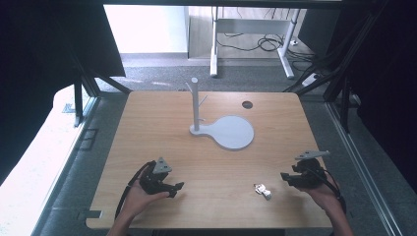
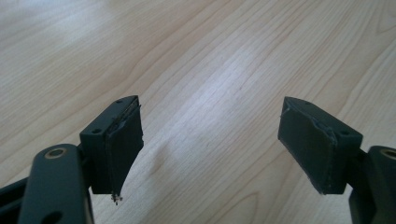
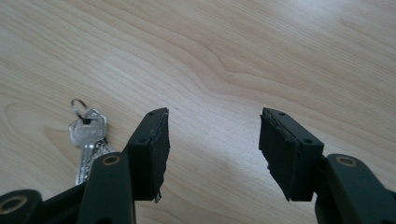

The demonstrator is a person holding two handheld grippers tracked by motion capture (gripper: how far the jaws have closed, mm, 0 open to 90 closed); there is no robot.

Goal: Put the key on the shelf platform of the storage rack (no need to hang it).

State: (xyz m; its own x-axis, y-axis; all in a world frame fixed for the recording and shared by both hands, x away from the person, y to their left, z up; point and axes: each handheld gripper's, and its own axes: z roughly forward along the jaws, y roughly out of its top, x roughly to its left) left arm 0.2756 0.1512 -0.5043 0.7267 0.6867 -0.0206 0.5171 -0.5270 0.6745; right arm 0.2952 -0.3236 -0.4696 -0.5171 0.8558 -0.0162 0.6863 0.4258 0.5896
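A small bunch of silver keys [image 1: 262, 191] on a ring lies flat on the wooden table [image 1: 162, 123], near the front edge and right of centre. My right gripper [image 1: 285, 178] hovers just to the right of the keys, open and pointing left. In the right gripper view the keys [image 3: 87, 135] lie outside the left jaw, and bare wood shows between the jaws of the right gripper [image 3: 212, 144]. My left gripper [image 1: 177, 189] rests at the front left, pointing right. In its own view the left gripper [image 2: 210, 140] stands open over bare wood.
A grey peg stand [image 1: 195, 105] rises from a flat grey base with a round disc [image 1: 236, 133] at the table's middle back. A round cable hole [image 1: 247, 104] sits behind it. Dark frame struts flank the table; a white desk frame [image 1: 214, 54] stands beyond.
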